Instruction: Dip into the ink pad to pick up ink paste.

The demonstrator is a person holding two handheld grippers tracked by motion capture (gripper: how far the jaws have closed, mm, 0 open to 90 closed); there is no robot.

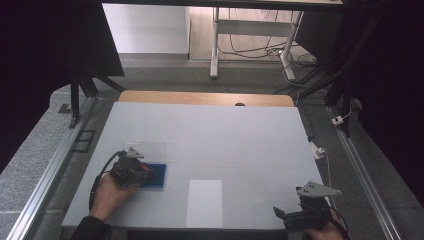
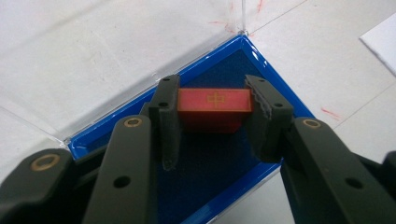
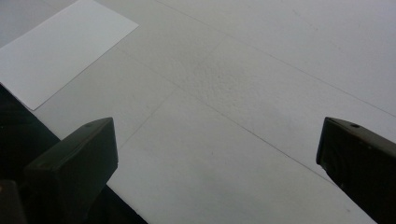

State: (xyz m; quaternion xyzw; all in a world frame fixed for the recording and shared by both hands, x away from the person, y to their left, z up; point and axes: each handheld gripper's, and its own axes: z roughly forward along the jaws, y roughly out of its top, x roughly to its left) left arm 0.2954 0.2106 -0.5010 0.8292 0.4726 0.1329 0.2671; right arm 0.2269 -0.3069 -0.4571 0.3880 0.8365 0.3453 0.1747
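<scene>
Desk point(image 1: 240, 135): white, wide; white paper sheet point(image 1: 204, 202) lies near front edge, well apart from work.

Blue tray point(image 2: 275, 88) with clear open lid point(image 1: 150, 148) sits at desk's left side; dark felt lining inside.

Left tool point(image 2: 212, 114): pads clamped on both ends of red block point(image 2: 212, 109), block just over tray felt.

Right tool point(image 3: 215, 154): jaws wide, nothing between, idle over bare desk at front right.

Judgement: lift straight up, keep block level, clear tray rim and lid before moving sideways; grip firm, no twist.

Writing: gold character "中" on block top; no brand readable.
</scene>
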